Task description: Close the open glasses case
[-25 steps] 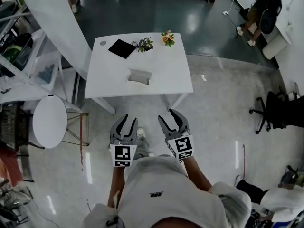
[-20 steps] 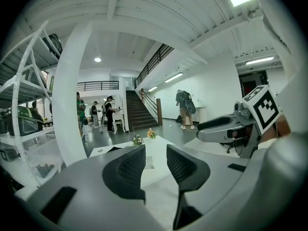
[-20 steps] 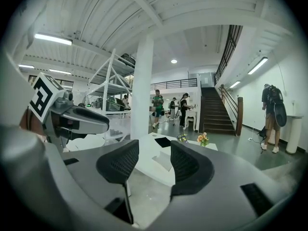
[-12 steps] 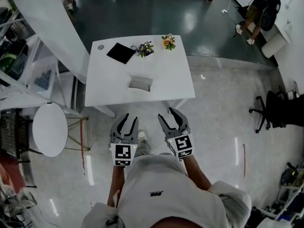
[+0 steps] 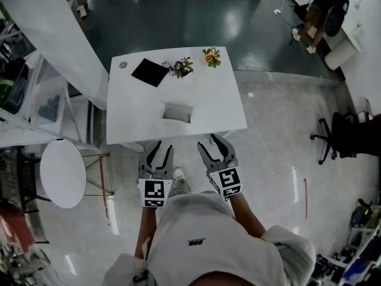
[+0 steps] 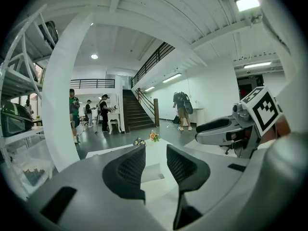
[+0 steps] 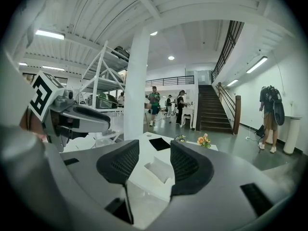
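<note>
The open glasses case [image 5: 177,112], pale grey, lies near the front middle of the white table [image 5: 214,100]. It also shows between the jaws in the left gripper view as the case [image 6: 155,171] and in the right gripper view as the case [image 7: 157,168]. My left gripper [image 5: 158,152] and right gripper [image 5: 214,145] hang side by side just short of the table's near edge, both open and empty. Neither touches the case.
On the table's far side lie a black square pad [image 5: 149,72], a small purple flower bunch [image 5: 181,67] and an orange one [image 5: 210,56]. A round white stool [image 5: 60,173] and shelving stand at the left, a black office chair [image 5: 342,137] at the right. People stand far off.
I have walked toward the table: it has come closer to both grippers, which now sit just before its near edge. The jaws look the same.
</note>
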### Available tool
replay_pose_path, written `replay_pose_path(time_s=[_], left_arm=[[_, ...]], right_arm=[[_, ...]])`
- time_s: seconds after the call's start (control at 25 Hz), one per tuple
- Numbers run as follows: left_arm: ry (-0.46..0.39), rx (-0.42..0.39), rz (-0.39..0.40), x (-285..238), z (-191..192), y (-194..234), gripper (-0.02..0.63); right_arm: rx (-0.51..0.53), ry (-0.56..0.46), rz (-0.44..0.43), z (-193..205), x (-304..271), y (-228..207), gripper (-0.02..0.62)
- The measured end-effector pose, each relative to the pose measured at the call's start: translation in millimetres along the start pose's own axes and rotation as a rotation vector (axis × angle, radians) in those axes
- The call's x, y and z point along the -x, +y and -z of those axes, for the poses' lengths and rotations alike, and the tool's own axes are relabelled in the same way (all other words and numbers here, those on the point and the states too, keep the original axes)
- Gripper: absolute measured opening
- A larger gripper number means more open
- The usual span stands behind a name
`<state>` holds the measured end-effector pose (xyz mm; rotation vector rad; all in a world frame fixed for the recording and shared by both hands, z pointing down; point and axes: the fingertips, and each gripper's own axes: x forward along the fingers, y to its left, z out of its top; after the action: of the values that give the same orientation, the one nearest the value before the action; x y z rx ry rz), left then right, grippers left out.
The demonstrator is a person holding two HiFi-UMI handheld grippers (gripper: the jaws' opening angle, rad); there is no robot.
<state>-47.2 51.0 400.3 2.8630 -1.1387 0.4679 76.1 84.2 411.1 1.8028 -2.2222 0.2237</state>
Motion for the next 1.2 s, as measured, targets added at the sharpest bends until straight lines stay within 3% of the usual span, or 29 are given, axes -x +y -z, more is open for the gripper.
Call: replay_pose_path(time_s=[0.48,1.2], left_arm=[[-0.002,0.032,0.043,-41,9,42,0.15],[0.031,0.036,0.099,-104,12,59,0.149]], right_arm=[[-0.006,0.029,0.042,-6,-48,-8,0.199],[-0.031,0.056,0.064,-3,-97,-41,0.19]])
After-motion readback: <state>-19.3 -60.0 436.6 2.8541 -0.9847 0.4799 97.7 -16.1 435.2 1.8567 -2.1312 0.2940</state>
